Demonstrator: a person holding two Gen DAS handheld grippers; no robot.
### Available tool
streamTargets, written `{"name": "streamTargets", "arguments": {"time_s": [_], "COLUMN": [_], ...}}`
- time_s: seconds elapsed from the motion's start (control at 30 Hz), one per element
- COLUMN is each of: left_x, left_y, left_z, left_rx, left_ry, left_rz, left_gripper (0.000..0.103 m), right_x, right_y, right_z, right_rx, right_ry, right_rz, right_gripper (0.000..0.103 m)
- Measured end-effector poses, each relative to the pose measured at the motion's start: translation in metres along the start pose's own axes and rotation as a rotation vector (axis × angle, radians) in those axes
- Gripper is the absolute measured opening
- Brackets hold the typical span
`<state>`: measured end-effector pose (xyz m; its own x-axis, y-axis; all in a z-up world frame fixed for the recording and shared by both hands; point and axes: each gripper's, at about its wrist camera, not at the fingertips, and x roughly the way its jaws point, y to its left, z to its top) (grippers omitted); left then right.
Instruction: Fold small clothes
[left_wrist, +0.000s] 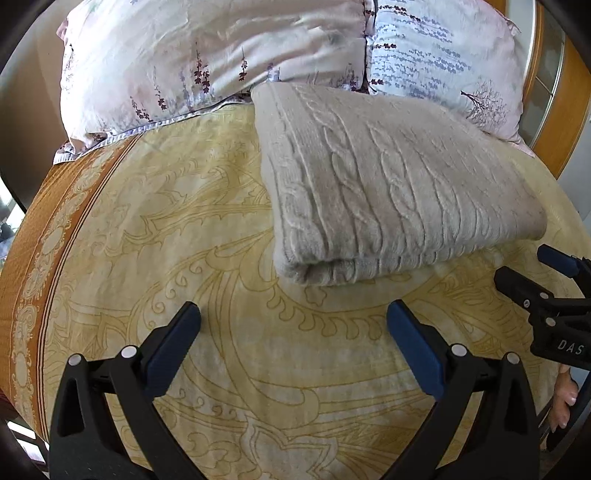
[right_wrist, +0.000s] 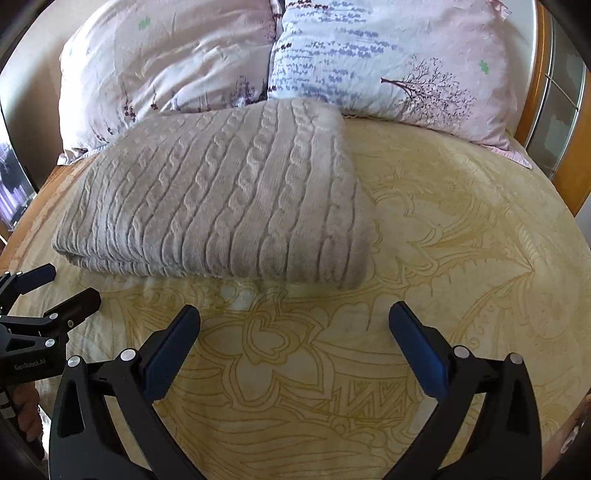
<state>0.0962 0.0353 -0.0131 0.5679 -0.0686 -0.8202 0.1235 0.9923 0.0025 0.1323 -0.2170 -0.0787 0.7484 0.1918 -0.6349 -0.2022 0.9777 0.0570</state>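
Note:
A grey cable-knit garment (left_wrist: 388, 181) lies folded into a thick rectangle on the yellow patterned bedspread (left_wrist: 221, 240); it also shows in the right wrist view (right_wrist: 221, 199). My left gripper (left_wrist: 293, 317) is open and empty, hovering above the bedspread short of the garment's near edge. My right gripper (right_wrist: 294, 317) is open and empty too, in front of the garment's near right corner. The right gripper shows at the right edge of the left wrist view (left_wrist: 532, 269), open; the left gripper shows at the left edge of the right wrist view (right_wrist: 62, 286), open.
Two floral pillows (left_wrist: 207, 62) (right_wrist: 391, 62) lean at the head of the bed behind the garment. An orange border band (left_wrist: 33, 258) runs along the bed's left side. A wooden frame (right_wrist: 532, 96) stands at the right.

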Motion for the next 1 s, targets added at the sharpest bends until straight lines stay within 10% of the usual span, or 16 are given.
{"name": "streamTargets", "arguments": {"time_s": [1.0], "left_x": [0.0034], "left_y": [0.003], "left_z": [0.0042], "left_rx": [-0.013], "left_ry": [0.037], "left_rz": [0.012], "left_gripper": [0.101], "right_x": [0.0029], "right_y": [0.0007], "right_z": [0.0003], "right_rx": [0.01], "right_ry": [0.02], "right_rz": [-0.041], "right_gripper": [0.102]}}
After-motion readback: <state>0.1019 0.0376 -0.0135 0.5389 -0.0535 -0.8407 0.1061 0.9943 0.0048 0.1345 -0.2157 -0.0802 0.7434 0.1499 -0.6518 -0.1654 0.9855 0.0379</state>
